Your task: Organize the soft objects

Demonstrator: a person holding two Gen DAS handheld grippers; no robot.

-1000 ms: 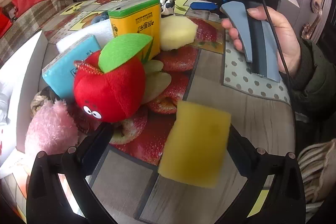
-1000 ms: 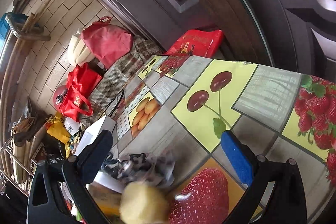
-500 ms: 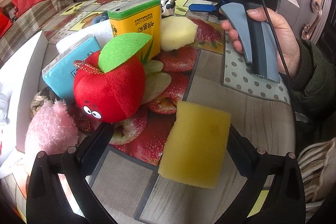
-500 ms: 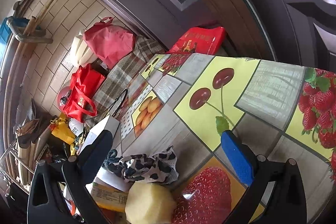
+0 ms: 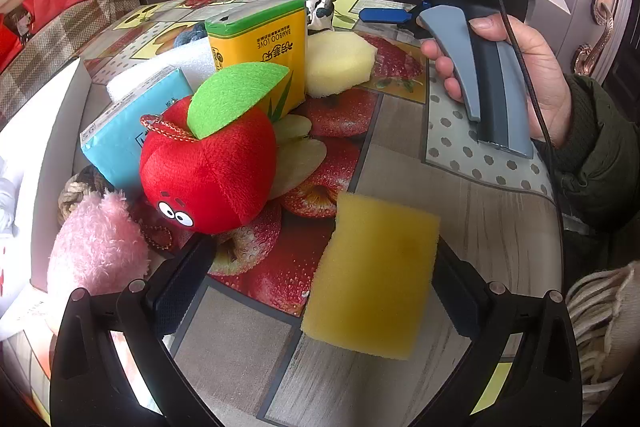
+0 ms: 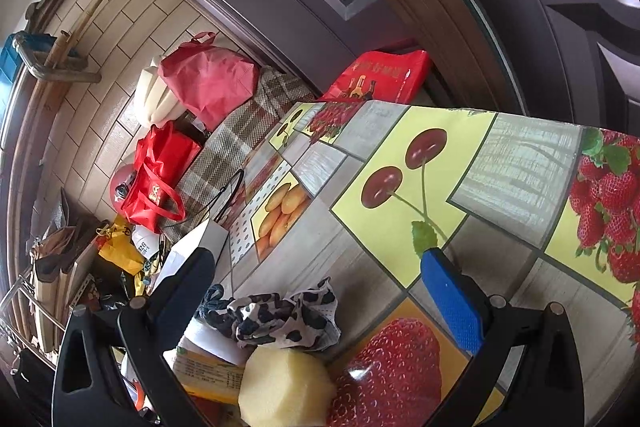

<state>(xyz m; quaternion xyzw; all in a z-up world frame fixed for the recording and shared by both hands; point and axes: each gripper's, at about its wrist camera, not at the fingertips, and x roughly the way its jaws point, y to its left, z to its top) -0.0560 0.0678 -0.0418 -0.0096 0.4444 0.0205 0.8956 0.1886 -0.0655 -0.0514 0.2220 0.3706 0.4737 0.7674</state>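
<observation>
My left gripper (image 5: 320,267) is open, its jaws wide apart low over the table. A yellow sponge (image 5: 372,279) lies against its right finger. A red plush apple (image 5: 208,163) with a green leaf and a pink fluffy toy (image 5: 96,247) sit by its left finger. My right gripper (image 6: 320,283) is open and held above the table's far side; it shows in the left wrist view (image 5: 384,15). Below it lie a pale yellow sponge (image 6: 286,387) and a cow-print cloth (image 6: 284,315).
A yellow tissue pack (image 5: 260,55), a blue tissue pack (image 5: 128,123) and a white foam block (image 5: 172,67) stand behind the apple. A white box (image 5: 36,147) lies at the left. Red bags (image 6: 208,79) sit beyond the table (image 6: 520,163).
The right gripper has drawn back and lifted slightly, so the pale sponge and cow-print cloth show more fully. The left gripper and the yellow sponge have not moved.
</observation>
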